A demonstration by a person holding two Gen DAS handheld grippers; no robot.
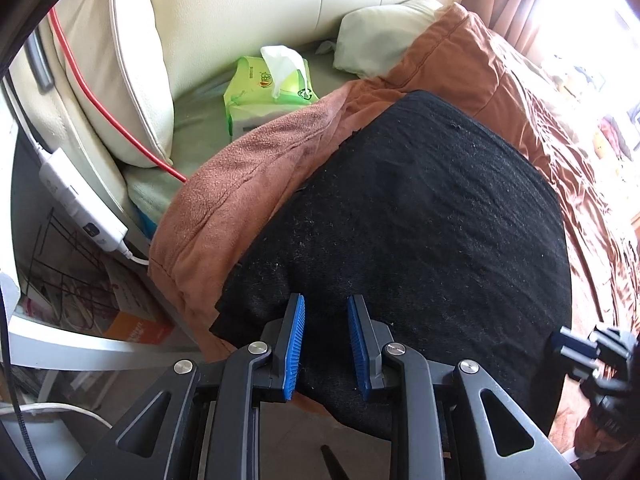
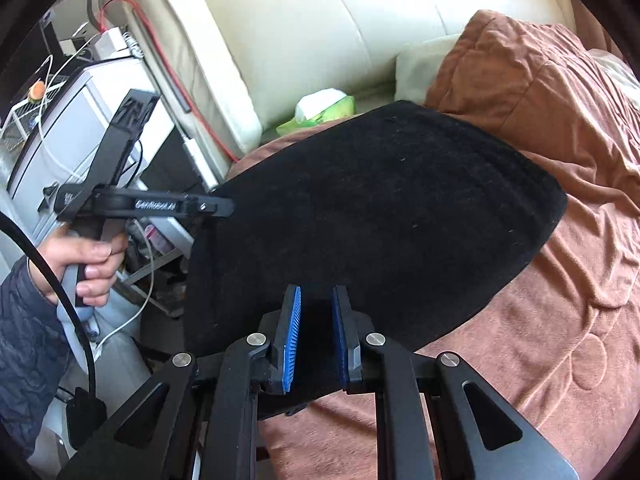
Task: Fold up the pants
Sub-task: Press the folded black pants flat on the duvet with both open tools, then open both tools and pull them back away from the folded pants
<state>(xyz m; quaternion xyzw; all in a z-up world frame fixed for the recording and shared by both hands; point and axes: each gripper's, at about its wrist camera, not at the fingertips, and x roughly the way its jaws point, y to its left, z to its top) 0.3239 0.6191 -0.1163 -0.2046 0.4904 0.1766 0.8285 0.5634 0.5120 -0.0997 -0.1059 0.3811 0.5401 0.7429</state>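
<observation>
Fingers (image 1: 294, 344) over pants (image 1: 400, 240), tissue pack (image 1: 268, 92) beyond

Bed's far edge: tissue pack (image 1: 269, 92), pillow (image 1: 376, 40), sofa cushion (image 1: 132, 60) block.
Right side: brown blanket (image 2: 560, 280) lies bare.

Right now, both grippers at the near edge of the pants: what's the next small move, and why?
Probably close the left gripper on the near edge before lifting. Its jaws stand apart with the black pants between them, not yet pinched. The right gripper also straddles the edge; whether it is clamped is unclear. The pants lie flat on the brown blanket, so a fold needs both edges held first.
</observation>
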